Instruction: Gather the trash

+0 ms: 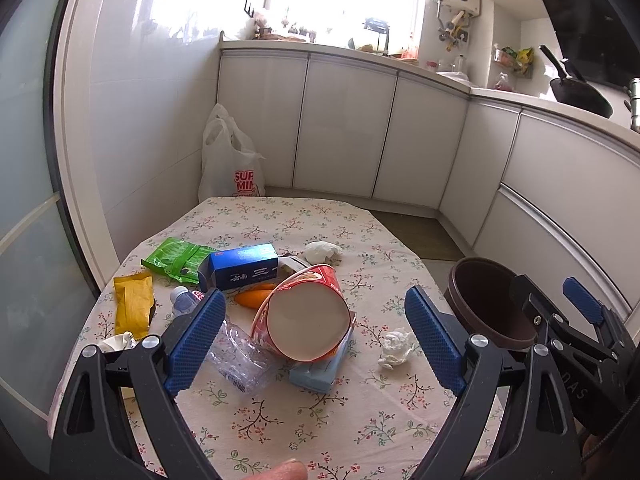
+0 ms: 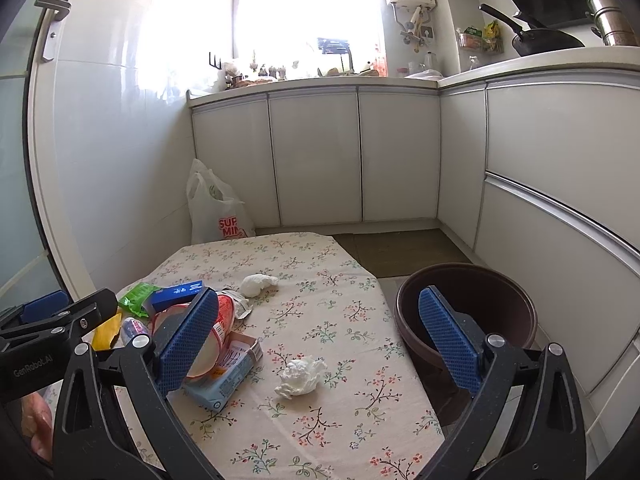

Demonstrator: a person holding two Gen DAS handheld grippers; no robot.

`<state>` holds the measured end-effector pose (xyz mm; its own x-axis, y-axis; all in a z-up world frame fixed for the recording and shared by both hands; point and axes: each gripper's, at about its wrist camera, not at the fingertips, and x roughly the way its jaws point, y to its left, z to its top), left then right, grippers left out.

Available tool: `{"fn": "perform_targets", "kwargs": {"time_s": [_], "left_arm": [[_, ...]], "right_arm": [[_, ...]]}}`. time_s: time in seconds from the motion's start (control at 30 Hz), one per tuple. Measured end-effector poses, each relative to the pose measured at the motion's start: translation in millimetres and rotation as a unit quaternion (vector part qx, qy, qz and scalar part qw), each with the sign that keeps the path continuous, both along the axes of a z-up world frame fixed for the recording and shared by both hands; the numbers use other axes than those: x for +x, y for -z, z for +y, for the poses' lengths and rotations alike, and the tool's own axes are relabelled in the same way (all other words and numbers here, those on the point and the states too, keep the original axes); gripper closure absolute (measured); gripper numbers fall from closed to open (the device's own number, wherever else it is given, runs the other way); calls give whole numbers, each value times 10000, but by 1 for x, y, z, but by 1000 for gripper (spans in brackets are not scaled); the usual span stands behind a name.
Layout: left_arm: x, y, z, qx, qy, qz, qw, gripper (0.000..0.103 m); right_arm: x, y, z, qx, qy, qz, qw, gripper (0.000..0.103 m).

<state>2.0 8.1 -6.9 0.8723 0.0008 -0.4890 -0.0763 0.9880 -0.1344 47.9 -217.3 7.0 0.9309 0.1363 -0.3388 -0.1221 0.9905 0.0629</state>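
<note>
Trash lies on a floral tablecloth: a tipped red paper cup on a pale blue pack, a clear plastic bottle, a blue box, a green wrapper, a yellow wrapper, an orange piece and two crumpled tissues. My left gripper is open and empty, above the cup. My right gripper is open and empty, above the near tissue. A brown bin stands off the table's right edge.
A white shopping bag leans on the wall behind the table. White cabinets run along the back and right. The right gripper's body shows beside the bin in the left wrist view.
</note>
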Motion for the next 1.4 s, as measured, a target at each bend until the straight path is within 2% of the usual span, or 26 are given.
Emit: {"fn": "perform_targets", "kwargs": {"time_s": [0.3, 0.43, 0.67, 0.8, 1.07, 1.23, 1.4], "left_arm": [[1, 3, 3, -17, -29, 30, 10000, 14], [1, 4, 2, -18, -35, 70, 10000, 14], [2, 3, -1, -78, -62, 292, 9995, 14], [1, 3, -1, -76, -59, 156, 9998, 14], [2, 5, -2, -147, -65, 34, 9999, 14], [8, 11, 7, -415, -75, 266, 9988, 14], [20, 28, 30, -643, -315, 968, 9927, 14]], "right_arm": [[0, 0, 0, 30, -7, 1, 10000, 7], [1, 0, 1, -47, -5, 149, 9999, 7], [2, 1, 1, -61, -6, 215, 9998, 7], [1, 1, 2, -45, -7, 138, 9999, 7], [2, 4, 1, -72, 8, 270, 9996, 7], [9, 6, -4, 77, -13, 710, 9974, 7], [30, 19, -7, 442, -247, 1639, 9852, 7]]}}
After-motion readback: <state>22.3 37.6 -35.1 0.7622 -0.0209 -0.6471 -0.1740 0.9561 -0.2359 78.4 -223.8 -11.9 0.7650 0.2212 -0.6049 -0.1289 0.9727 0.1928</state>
